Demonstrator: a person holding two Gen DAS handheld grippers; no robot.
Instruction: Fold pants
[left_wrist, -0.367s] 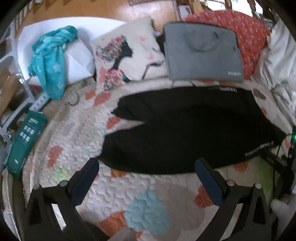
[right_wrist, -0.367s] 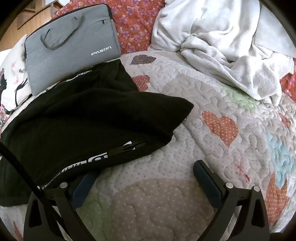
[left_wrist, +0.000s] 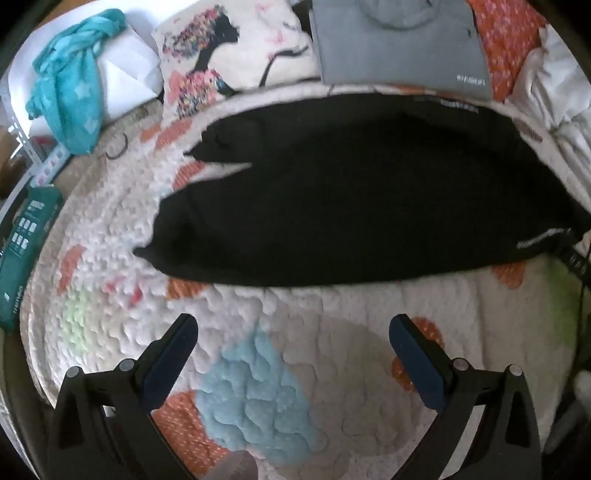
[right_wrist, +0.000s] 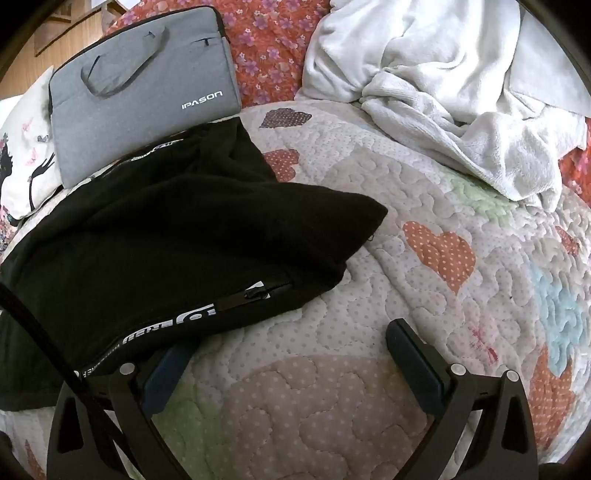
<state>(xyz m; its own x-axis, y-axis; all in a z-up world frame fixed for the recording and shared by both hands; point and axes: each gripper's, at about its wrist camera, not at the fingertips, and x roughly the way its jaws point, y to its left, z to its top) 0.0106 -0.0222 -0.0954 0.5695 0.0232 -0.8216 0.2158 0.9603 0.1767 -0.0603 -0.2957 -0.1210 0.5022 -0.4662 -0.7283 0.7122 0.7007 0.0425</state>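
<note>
Black pants (left_wrist: 351, 192) lie spread flat across a quilted bed cover (left_wrist: 258, 369), legs pointing left and waist to the right. My left gripper (left_wrist: 291, 332) is open and empty, over bare quilt just short of the near leg's edge. In the right wrist view the waist end of the pants (right_wrist: 177, 236), with white lettering and a zip pocket, lies at the left. My right gripper (right_wrist: 288, 339) is open and empty beside the waist; its left finger (right_wrist: 166, 369) sits at the edge of the fabric.
A grey laptop bag (right_wrist: 140, 92) and a printed pillow (left_wrist: 229, 55) lie behind the pants. A white blanket (right_wrist: 443, 92) is heaped at the back right. A teal scarf (left_wrist: 74, 92) and a green box (left_wrist: 26, 240) are at the left bed edge.
The left gripper has drawn back toward me, so its fingers now sit over quilt short of the pants. The right gripper has barely moved.
</note>
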